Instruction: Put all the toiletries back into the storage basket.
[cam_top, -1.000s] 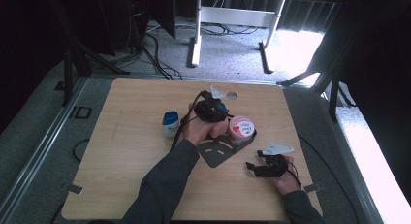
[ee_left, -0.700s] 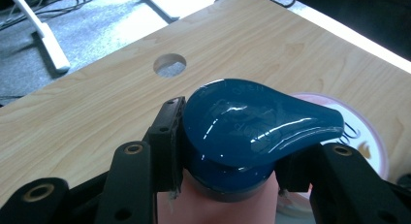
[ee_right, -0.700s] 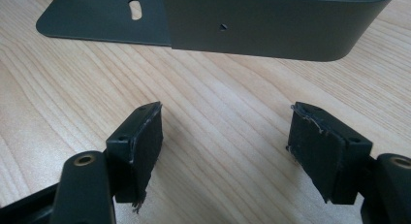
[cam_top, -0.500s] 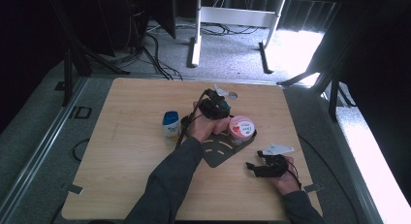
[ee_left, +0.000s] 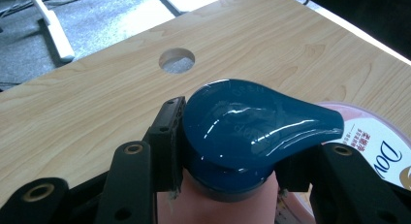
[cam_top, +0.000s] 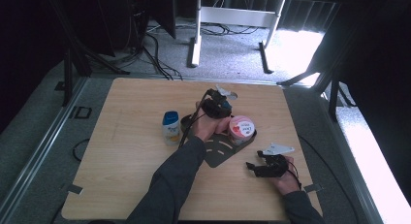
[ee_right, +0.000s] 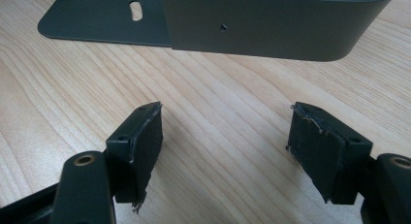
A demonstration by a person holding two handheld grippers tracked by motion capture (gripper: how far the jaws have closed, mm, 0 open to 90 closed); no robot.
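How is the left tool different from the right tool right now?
The left tool is clamped on a bottle with a dark blue cap; the right tool holds nothing, its pads wide apart over bare wood. The left tool is lifted beside the pink Dove tub; the right tool sits low near the table's front edge. Both have black pads.

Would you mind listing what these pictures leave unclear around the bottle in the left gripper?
- Bottle body: in the left gripper view the blue cap covers it; only a pink strip shows below.
- Pink jar label: cut off by the frame edge and the left gripper.
- Small bottle label: too small in the high view.
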